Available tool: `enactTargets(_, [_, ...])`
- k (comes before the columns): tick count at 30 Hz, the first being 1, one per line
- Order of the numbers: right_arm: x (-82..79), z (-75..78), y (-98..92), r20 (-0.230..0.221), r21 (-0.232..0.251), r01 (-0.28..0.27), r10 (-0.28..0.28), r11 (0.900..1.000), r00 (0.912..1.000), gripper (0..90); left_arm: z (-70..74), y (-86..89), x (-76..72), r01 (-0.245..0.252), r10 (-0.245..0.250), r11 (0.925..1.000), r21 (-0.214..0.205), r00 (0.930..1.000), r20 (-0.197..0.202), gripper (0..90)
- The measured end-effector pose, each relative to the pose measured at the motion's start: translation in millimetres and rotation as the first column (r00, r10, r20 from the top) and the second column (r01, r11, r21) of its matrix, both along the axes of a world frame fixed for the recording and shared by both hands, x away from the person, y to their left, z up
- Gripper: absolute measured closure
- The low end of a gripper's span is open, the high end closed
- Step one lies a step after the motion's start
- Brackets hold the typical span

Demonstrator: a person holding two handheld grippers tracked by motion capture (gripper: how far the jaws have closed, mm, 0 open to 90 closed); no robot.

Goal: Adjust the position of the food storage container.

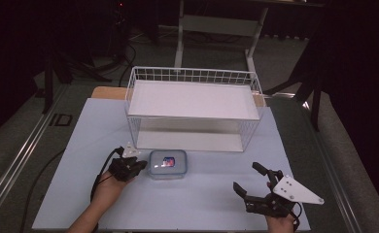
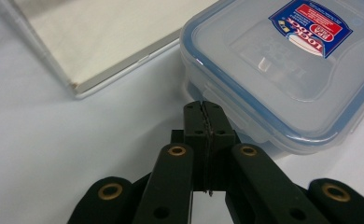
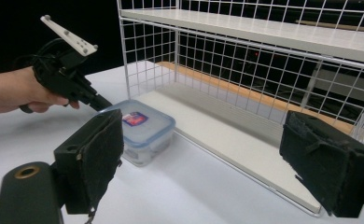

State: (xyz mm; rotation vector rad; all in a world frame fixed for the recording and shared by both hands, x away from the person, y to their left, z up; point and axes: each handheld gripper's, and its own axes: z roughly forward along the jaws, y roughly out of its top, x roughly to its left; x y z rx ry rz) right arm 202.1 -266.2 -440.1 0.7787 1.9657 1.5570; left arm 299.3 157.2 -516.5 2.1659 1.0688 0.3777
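Observation:
A clear plastic container (image 1: 168,164) with a blue-rimmed lid and a red and blue label lies on the pale table, just in front of the wire rack. My left gripper (image 1: 143,165) is shut with nothing between its jaws. Its tips (image 2: 203,108) point at the container (image 2: 283,70) and stand at its left side wall; I cannot tell whether they touch it. My right gripper (image 1: 246,176) rests open near the table's front right, well apart from the container (image 3: 140,128). Its two pads (image 3: 96,158) stand wide with nothing between them. The left gripper (image 3: 96,101) reaches the box from the left.
A white wire rack (image 1: 192,109) with an upper shelf and a white base board (image 2: 110,42) stands at the table's middle back. The table's front edge lies close under both hands. Dark stands and a table frame stand on the floor behind.

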Motion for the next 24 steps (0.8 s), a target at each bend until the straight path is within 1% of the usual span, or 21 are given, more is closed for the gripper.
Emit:
enactTargets(1, [0.0, 0.0, 0.0, 0.000, 0.000, 0.000, 0.000, 1.0000, 1.0000, 13.7, 0.0, 0.0, 0.0, 0.000, 0.000, 1.0000, 0.000, 1.0000, 0.000, 90.0])
enactTargets(2, [0.6, -0.3, -0.3, -0.001, 0.004, -0.002, 0.002, 1.0000, 1.0000, 13.7, 0.3, -6.0, 2.4, 0.009, -0.009, 1.0000, 0.002, 1.0000, -0.001, 90.0])
enactTargets(4, [0.5, -0.4, -0.7, -0.003, 0.010, -0.006, 0.006, 0.9999, 1.0000, 13.7, 0.5, -11.7, 4.4, 0.018, -0.018, 0.9998, 0.002, 0.9998, -0.001, 90.0])
enactTargets(6, [-0.4, -0.4, 0.0, 0.007, 0.001, 0.004, -0.004, 1.0000, 1.0000, 13.7, 0.2, -16.8, 5.4, 0.024, -0.024, 0.9997, -0.011, 0.9997, 0.003, 90.0])
enactTargets(8, [-0.9, -0.5, 1.5, 0.036, -0.034, 0.036, -0.035, 0.9987, 0.9987, 13.7, -0.1, -20.9, 6.4, 0.032, -0.032, 0.9994, -0.016, 0.9995, 0.002, 90.0])
enactTargets(10, [-1.2, -0.9, 2.1, 0.042, -0.043, 0.041, -0.040, 0.9982, 0.9983, 13.7, -0.1, -22.1, 6.8, 0.033, -0.033, 0.9992, -0.022, 0.9995, 0.000, 90.0])
enactTargets(12, [-0.2, -3.0, 3.5, 0.052, -0.065, 0.051, -0.047, 0.9966, 0.9975, 13.6, 0.1, -25.4, 7.2, 0.038, -0.038, 0.9990, -0.022, 0.9993, 0.001, 90.0])
enactTargets(13, [0.3, -3.6, 3.9, 0.045, -0.070, 0.039, -0.036, 0.9968, 0.9983, 13.6, 0.2, -27.4, 7.4, 0.040, -0.040, 0.9989, -0.023, 0.9992, 0.001, 90.0])
enactTargets(14, [0.4, -4.2, 4.2, 0.049, -0.076, 0.041, -0.037, 0.9963, 0.9981, 13.6, 1.0, -31.4, 7.7, 0.048, -0.048, 0.9985, -0.024, 0.9988, 0.001, 90.0])
enactTargets(15, [1.0, -4.3, 4.1, 0.035, -0.078, 0.039, -0.037, 0.9962, 0.9987, 13.5, 1.0, -31.4, 7.7, 0.048, -0.048, 0.9985, -0.024, 0.9988, 0.001, 90.0])
enactTargets(16, [1.9, -3.9, 3.0, 0.008, -0.074, 0.017, -0.016, 0.9971, 0.9998, 12.6, 2.3, -35.6, 6.7, 0.058, -0.058, 0.9978, -0.031, 0.9982, 0.015, 90.0])
enactTargets(17, [2.1, -3.5, 1.2, -0.002, -0.066, 0.001, -0.002, 0.9978, 1.0000, 12.8, 2.3, -35.6, 6.7, 0.058, -0.058, 0.9978, -0.031, 0.9982, 0.015, 90.0])
enactTargets(18, [2.4, -3.1, 0.2, -0.009, -0.058, 0.003, -0.003, 0.9983, 1.0000, 12.8, 3.7, -38.4, 6.7, 0.066, -0.066, 0.9971, -0.038, 0.9977, 0.014, 90.0])
enactTargets(19, [2.4, -3.1, 0.2, -0.009, -0.058, 0.003, -0.003, 0.9983, 1.0000, 12.8, 3.7, -38.4, 6.7, 0.066, -0.066, 0.9971, -0.038, 0.9977, 0.014, 90.0])
enactTargets(20, [3.3, -2.7, -0.9, -0.019, -0.051, 0.001, -0.002, 0.9987, 0.9998, 12.8, 3.8, -39.7, 7.0, 0.067, -0.067, 0.9966, -0.047, 0.9977, 0.013, 90.0])
enactTargets(21, [3.7, -2.5, -2.2, -0.021, -0.039, -0.006, 0.005, 0.9992, 0.9998, 12.8, 3.6, -42.7, 7.9, 0.075, -0.074, 0.9965, -0.038, 0.9971, 0.016, 90.0])
enactTargets(22, [3.4, -1.2, -3.1, -0.019, -0.034, -0.015, 0.015, 0.9993, 0.9997, 12.7, 3.1, -43.8, 8.4, 0.074, -0.073, 0.9966, -0.038, 0.9973, 0.009, 90.0])
enactTargets(24, [2.3, 0.5, -2.3, -0.003, -0.036, -0.022, 0.022, 0.9991, 0.9997, 12.7, 2.1, -46.3, 9.3, 0.079, -0.079, 0.9963, -0.034, 0.9968, 0.011, 90.0])
